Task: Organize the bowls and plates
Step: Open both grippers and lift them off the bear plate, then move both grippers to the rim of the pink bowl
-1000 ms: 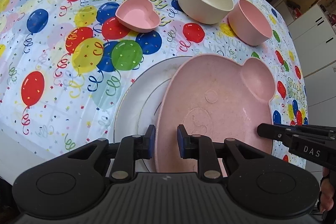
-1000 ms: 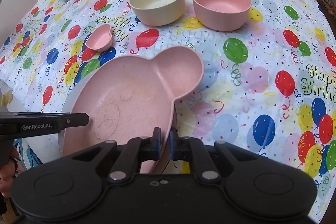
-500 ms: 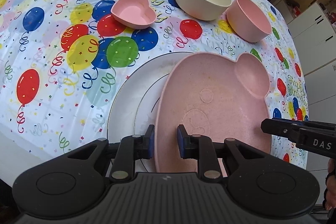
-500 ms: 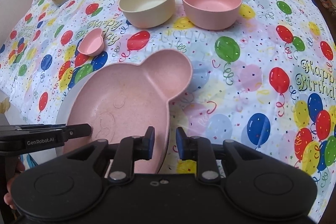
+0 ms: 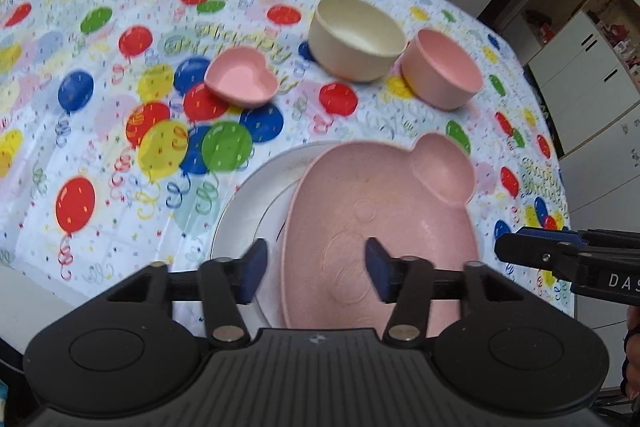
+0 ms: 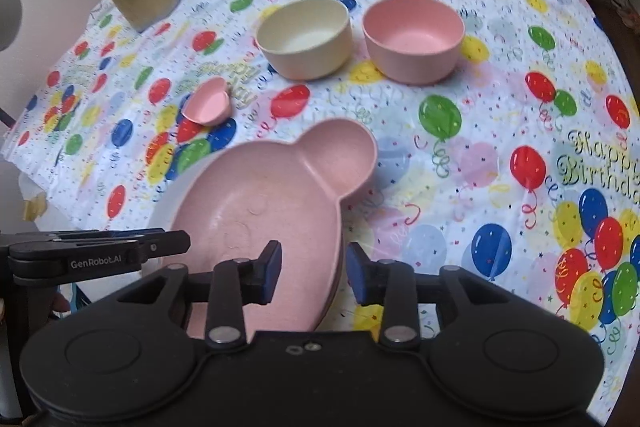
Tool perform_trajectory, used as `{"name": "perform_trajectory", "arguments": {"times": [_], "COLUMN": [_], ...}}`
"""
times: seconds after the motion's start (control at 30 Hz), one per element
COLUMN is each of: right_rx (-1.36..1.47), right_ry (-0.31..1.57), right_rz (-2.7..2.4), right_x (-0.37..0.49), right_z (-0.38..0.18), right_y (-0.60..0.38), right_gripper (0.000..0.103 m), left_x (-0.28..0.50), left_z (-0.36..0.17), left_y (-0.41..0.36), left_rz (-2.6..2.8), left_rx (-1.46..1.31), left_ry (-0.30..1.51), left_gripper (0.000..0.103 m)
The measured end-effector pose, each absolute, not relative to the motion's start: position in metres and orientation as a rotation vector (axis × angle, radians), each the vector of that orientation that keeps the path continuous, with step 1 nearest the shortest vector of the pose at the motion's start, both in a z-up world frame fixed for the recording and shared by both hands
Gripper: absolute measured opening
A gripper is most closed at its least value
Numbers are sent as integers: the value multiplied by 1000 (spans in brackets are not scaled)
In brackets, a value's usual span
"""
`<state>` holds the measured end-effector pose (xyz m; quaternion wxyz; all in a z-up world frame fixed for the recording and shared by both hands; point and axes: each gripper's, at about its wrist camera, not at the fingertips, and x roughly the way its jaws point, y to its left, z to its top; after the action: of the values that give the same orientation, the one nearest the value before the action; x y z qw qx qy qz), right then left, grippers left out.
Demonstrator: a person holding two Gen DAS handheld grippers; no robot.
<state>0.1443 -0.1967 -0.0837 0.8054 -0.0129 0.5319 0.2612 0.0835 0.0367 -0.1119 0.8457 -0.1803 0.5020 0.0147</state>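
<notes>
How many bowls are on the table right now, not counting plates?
3: a cream bowl beside a pink bowl at the far side, and a small pink heart-shaped bowl nearer, to their left. None seems hidden.

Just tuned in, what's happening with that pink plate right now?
A person holds a claw in each hand. The left claw and right claw are both opening, their pads clear of the bear-shaped pink plate, whose rim still lies between them. The plate rests on a white plate. The heart dish, cream bowl and pink bowl sit apart on the table.
</notes>
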Motion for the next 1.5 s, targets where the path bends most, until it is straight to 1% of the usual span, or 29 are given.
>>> {"name": "perform_trajectory", "arguments": {"times": [0.07, 0.17, 0.2, 0.23, 0.3, 0.37, 0.43, 0.47, 0.53, 0.6, 0.8, 1.13, 1.5], "right_rx": [-28, -21, -21, -21, -18, -16, -16, -15, -14, -9, -6, -19, -46], "right_ry": [1117, 1084, 1072, 1059, 1034, 1008, 981, 967, 939, 915, 857, 832, 901], "right_rz": [563, 565, 564, 562, 560, 561, 557, 558, 553, 545, 523, 510, 569], "right_x": [142, 140, 140, 140, 141, 143, 146, 148, 151, 156, 171, 220, 296], "right_z": [-76, -65, -61, -57, -50, -43, -36, -33, -27, -21, -11, -9, -35], "right_y": [-197, -198, -199, -200, -202, -205, -208, -209, -213, -218, -231, -255, -270], "right_gripper": [39, 48, 53, 58, 64, 68, 75, 77, 84, 88, 99, 100, 98], "left_x": [85, 88, 89, 91, 93, 96, 100, 103, 107, 111, 130, 177, 242], "left_z": [-101, -88, -83, -77, -66, -56, -48, -44, -38, -33, -25, -32, -66], "left_y": [33, 31, 30, 28, 23, 19, 13, 10, 4, -2, -21, -54, -80], "left_rz": [25, 21, 19, 13, 4, -7, -19, -21, -18, -13, -5, 37, 168], "left_rx": [-360, -343, -330, -313, -285, -267, -247, -236, -222, -210, -197, -214, -247], "left_ry": [1028, 985, 967, 945, 905, 869, 839, 824, 796, 769, 741, 772, 852], "left_gripper": [58, 58, 58, 60, 68, 70, 70, 72, 77, 79, 80, 80, 80]}}
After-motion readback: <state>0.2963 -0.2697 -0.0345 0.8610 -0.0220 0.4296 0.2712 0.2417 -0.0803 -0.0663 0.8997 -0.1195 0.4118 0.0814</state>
